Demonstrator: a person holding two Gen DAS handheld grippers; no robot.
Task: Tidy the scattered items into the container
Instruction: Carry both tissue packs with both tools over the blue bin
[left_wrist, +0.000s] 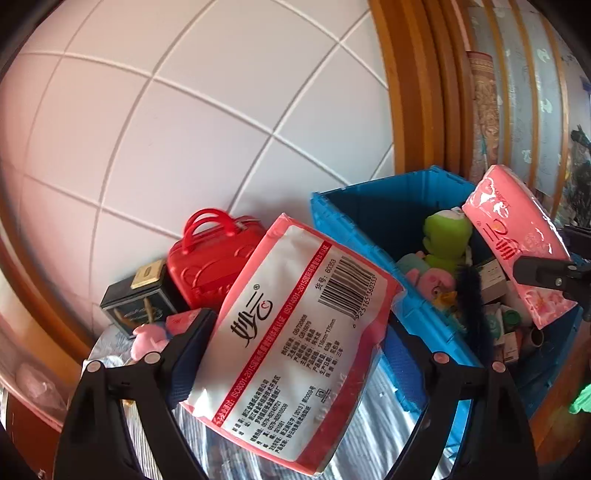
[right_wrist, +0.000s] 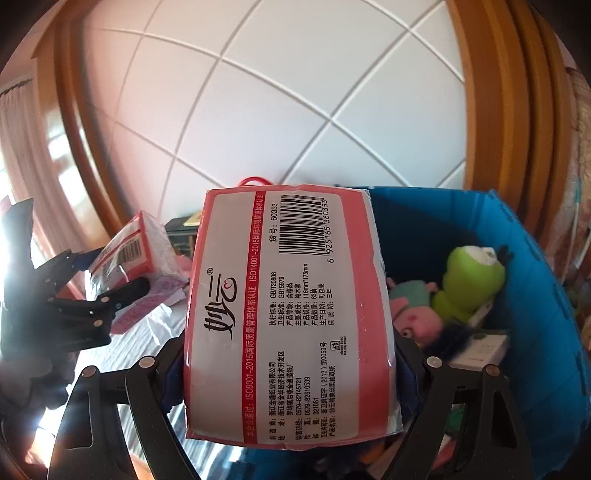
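1. Honestly, your left claw (left_wrist: 295, 350) is pinching a tissue pack (left_wrist: 295, 339) by its soft sides, over the striped cloth just beside the blue bin (left_wrist: 373, 195). That slick wrap could slide out.
2. Your right claw (right_wrist: 288, 365) clamps a second tissue pack (right_wrist: 291, 314) at the bin's near edge. Let go early and it drops outside.
3. Both heading in together? You might bump claws.

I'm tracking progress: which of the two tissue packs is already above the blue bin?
The right gripper's tissue pack, held over the blue bin; the left gripper's pack hangs beside the bin, above the striped cloth.
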